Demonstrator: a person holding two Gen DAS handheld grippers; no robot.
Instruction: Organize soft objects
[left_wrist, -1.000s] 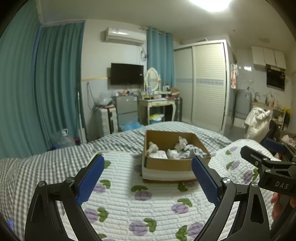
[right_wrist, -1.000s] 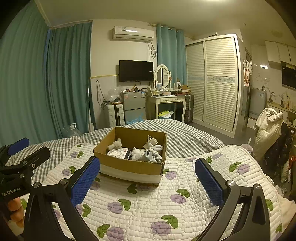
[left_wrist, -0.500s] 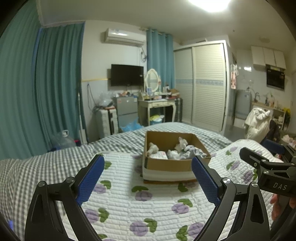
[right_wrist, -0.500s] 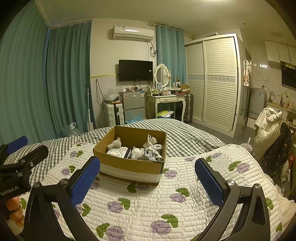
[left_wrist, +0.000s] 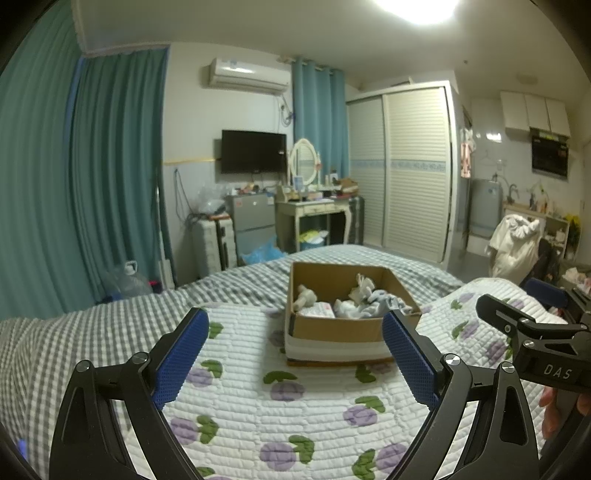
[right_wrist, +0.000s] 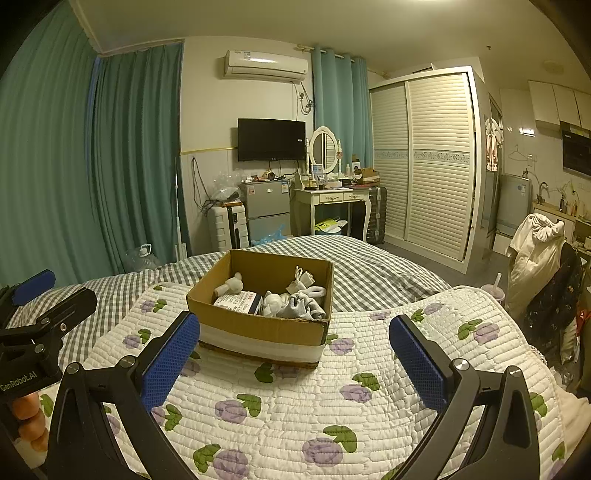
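Left wrist view: my left tool (left_wrist: 291, 347) gapes wide, empty, facing the brown cardboard box (left_wrist: 343, 326) of pale soft toys and socks (left_wrist: 364, 304) mid-quilt on the bed.

Right wrist view: right tool (right_wrist: 293, 350) equally wide, empty. Reaching in, I could snag the box rim and tip it.

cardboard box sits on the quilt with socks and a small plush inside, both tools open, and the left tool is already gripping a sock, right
Not quite: the left tool grips nothing. In the left wrist view its jaws stand wide open over the quilt, short of the cardboard box. The rest holds: the socks and small plush lie in the box, and the right tool is open too.
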